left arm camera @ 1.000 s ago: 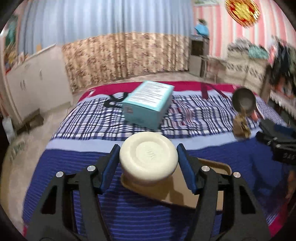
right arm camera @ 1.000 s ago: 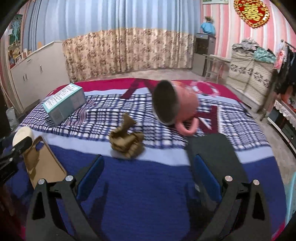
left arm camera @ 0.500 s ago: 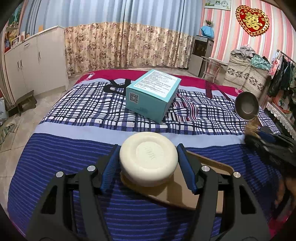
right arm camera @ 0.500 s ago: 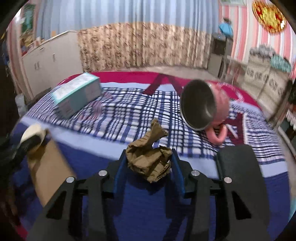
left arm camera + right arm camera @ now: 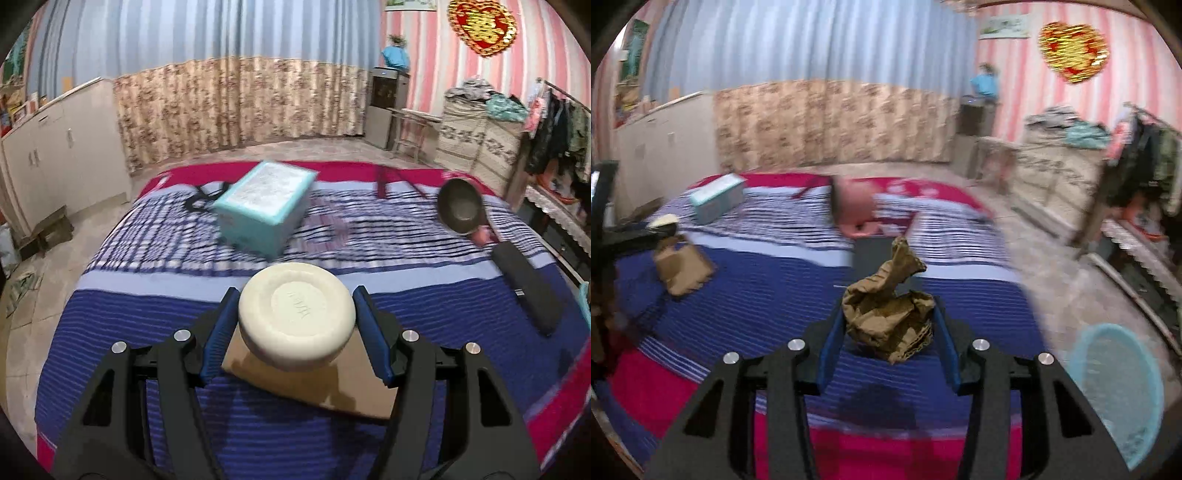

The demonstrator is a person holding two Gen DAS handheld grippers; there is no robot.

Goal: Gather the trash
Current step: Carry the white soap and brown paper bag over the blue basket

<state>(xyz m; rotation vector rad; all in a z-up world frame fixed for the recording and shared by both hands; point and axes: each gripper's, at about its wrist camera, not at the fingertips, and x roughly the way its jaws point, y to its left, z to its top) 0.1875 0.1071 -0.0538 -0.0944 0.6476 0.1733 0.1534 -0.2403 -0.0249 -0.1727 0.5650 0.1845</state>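
Note:
My left gripper [image 5: 295, 325] is shut on a round cream-white lid-like disc [image 5: 296, 320], held above a flat brown cardboard piece [image 5: 321, 384] on the bed. My right gripper [image 5: 888, 328] is shut on a crumpled brown paper wad [image 5: 888, 314], lifted above the blue striped blanket [image 5: 757, 295]. A light blue basket [image 5: 1115, 391] stands on the floor at the lower right of the right wrist view. The left gripper with the disc also shows at the left edge of the right wrist view [image 5: 663, 223].
On the bed lie a teal box [image 5: 266, 208], a pink mug on its side [image 5: 461, 212] and a flat black object [image 5: 528, 291]. White cabinets [image 5: 55, 155] stand left; a clothes rack and cloth-covered furniture [image 5: 480, 140] stand right.
My right gripper closed on the brown paper wad, lifted it off the bed and swung right, bringing the blue basket into view. My left gripper still holds the disc, slightly shifted.

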